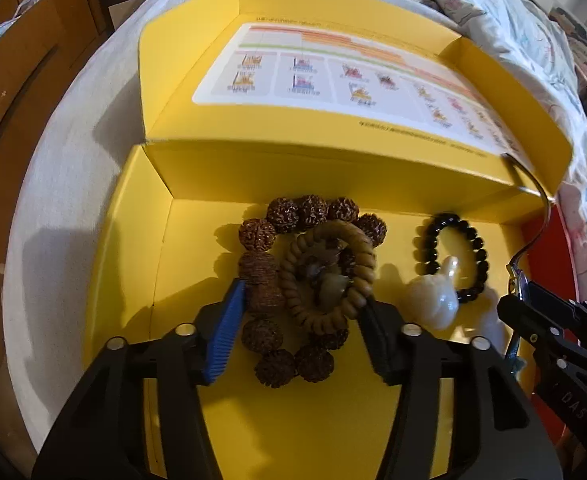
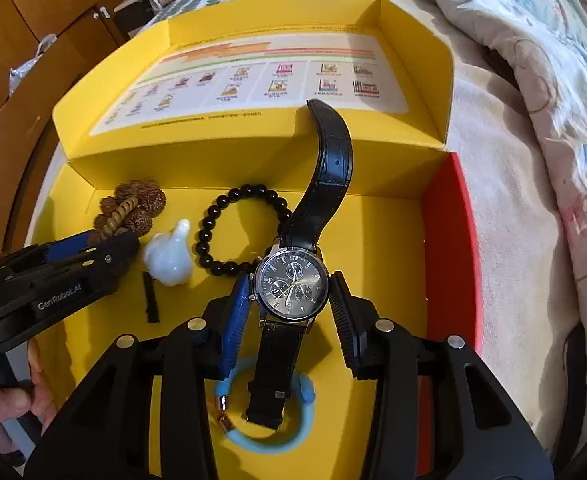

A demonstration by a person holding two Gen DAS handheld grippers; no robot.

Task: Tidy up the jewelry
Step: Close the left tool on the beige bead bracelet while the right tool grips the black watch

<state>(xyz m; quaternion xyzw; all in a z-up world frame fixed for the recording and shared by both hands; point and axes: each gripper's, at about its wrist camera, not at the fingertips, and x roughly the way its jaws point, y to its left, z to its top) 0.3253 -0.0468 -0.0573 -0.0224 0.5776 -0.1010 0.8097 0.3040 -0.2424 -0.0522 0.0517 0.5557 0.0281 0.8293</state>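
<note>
Inside the yellow box (image 1: 133,280), the left gripper (image 1: 301,312) is closing around the tan coiled bracelet (image 1: 329,276) lying on the brown seed beads (image 1: 261,280); both look springy, light and likely to snag. In the right view, the right gripper (image 2: 289,292) is clamping the watch (image 2: 291,282) by its rigid case, the safest hold, strap dangling.
</note>
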